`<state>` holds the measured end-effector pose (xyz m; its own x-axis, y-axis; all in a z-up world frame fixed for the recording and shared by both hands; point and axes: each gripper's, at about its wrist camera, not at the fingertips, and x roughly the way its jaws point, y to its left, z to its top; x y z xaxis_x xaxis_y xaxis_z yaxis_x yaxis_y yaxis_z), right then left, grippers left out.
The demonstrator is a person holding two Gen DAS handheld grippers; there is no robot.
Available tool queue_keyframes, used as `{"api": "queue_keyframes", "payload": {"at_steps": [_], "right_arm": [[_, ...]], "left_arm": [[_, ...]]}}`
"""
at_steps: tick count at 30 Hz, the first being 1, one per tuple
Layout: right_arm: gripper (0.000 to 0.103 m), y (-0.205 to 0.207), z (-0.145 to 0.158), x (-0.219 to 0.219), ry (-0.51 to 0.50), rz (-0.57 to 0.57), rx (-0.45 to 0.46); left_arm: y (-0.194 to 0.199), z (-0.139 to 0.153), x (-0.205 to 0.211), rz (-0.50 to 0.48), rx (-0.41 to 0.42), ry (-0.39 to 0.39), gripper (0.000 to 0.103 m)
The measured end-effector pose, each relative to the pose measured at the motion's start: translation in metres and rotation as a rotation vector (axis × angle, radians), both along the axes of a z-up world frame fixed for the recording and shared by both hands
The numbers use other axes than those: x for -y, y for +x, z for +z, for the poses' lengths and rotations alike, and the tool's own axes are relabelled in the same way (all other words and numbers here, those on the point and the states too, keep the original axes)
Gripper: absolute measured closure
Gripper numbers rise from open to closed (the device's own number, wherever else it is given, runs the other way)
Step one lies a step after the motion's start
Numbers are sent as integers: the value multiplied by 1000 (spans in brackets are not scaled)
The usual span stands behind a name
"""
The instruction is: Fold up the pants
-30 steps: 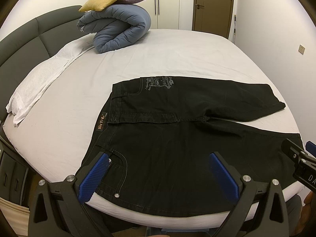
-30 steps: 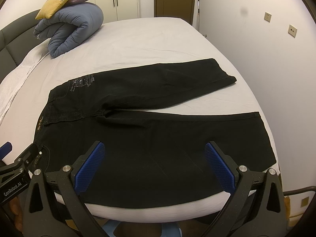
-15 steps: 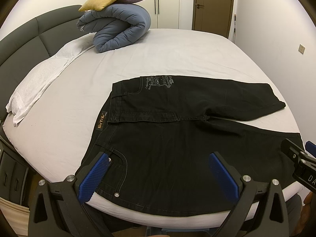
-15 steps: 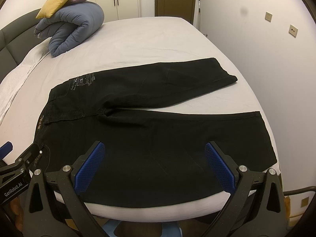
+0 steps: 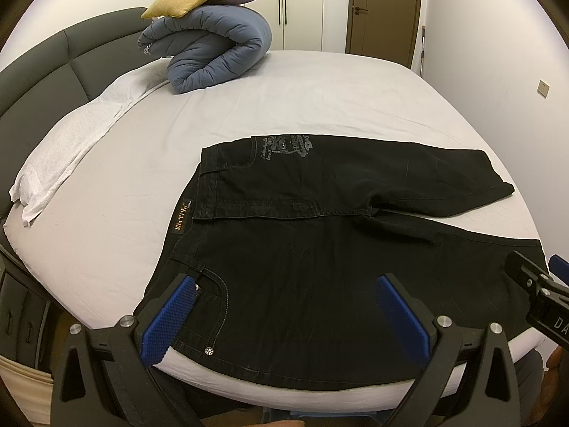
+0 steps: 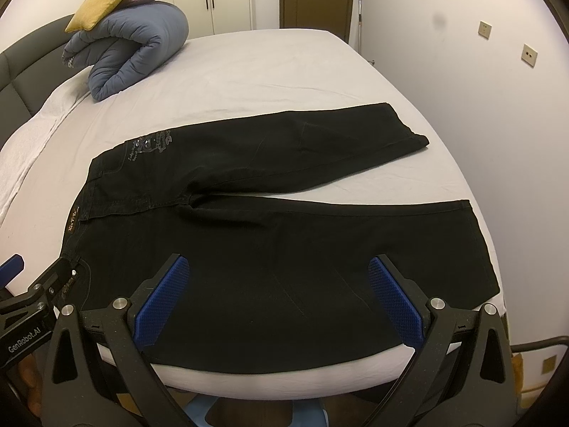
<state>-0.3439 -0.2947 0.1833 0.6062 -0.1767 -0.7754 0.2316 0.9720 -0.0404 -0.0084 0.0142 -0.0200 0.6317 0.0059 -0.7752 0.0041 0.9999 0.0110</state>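
Both sets of tongs hang just short of the bed's near edge, jaws spread wide and holding nothing: the left gripper over the waist end of the black jeans, the right gripper over the near leg. The jeans lie flat across the bed, legs splayed. Beyond them sits a rolled blue duvet.

Pants: matt black denim, stitched seams. Bed sheet: smooth cloth. Left tongs: textured blue pads, matt black plastic arms. Headboard at 10 o'clock: smooth upholstery.
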Motion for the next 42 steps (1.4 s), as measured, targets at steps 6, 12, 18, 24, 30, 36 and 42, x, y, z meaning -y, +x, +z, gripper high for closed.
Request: {"api": "queue_keyframes", "payload": {"at_steps": [6,12,18,24,30,36,42], "right_arm": [[0,6,-3,-1,-4,10,-12],[0,19,-5,-6,-16,29,-28],[0,54,-8,-11,-11,122,-40],[0,125,4,-7,52,344,0],[0,203,12,1,59,547,35],[6,272,-4,-3,19,778,13],[27,337,-38,-5,61,842,-81]], "left_arm": [[5,-1,-3,3,-10,-7,0],[13,-3,-6,8,-18,-7,0],[39,-2,-22,-25,-44,-72,0],[103,9,-35,-246,1,-183,0],[193,4,-44,-299,-25,-31,0],[293,-28,-51,-377,-101,142,0],[365,-86,-65,-436,-232,251,0]]}}
